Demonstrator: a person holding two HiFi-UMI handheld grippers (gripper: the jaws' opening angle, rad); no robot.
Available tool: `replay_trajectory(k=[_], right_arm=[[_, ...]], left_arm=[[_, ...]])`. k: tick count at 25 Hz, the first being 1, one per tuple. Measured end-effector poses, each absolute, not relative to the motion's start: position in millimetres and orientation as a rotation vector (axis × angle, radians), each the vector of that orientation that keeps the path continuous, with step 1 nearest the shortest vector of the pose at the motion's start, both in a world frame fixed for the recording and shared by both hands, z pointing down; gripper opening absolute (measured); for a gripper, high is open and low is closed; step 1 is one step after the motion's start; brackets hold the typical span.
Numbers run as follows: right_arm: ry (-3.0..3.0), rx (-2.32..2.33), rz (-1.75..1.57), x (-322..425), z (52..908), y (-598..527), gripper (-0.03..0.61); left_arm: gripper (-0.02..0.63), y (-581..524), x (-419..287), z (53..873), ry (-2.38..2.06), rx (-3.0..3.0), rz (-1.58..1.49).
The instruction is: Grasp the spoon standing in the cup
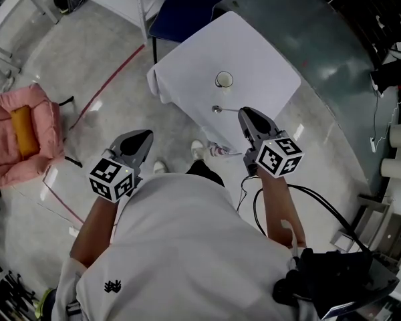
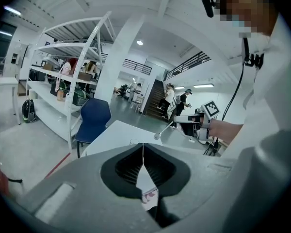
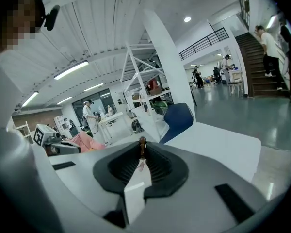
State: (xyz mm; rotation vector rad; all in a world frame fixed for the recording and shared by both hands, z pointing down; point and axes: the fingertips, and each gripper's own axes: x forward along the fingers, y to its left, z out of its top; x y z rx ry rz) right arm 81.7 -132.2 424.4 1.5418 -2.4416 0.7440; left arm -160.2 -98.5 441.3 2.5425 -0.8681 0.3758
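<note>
Spoon (image 1: 222, 110) count one, clamped by right gripper (image 1: 242, 112); cup (image 1: 224, 79) count one.

The thin metal spoon (image 1: 226, 110) with a small round bowl is held nearly level by the right gripper (image 1: 243, 114), near the white round cup (image 1: 224, 80) standing upright on the white table (image 1: 267, 59).

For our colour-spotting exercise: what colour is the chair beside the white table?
Dark blue. The chair shows best in the left gripper view.
</note>
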Motion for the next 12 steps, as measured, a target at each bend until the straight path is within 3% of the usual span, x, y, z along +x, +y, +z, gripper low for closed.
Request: replay_trajectory(k=[12], right_arm=[[-2.469,1.509,0.721,26.5,420.9,-75.1,0.049]], left_arm=[[0.012,-61.1,-186.5,452.8,-0.801,2.563,0.374]])
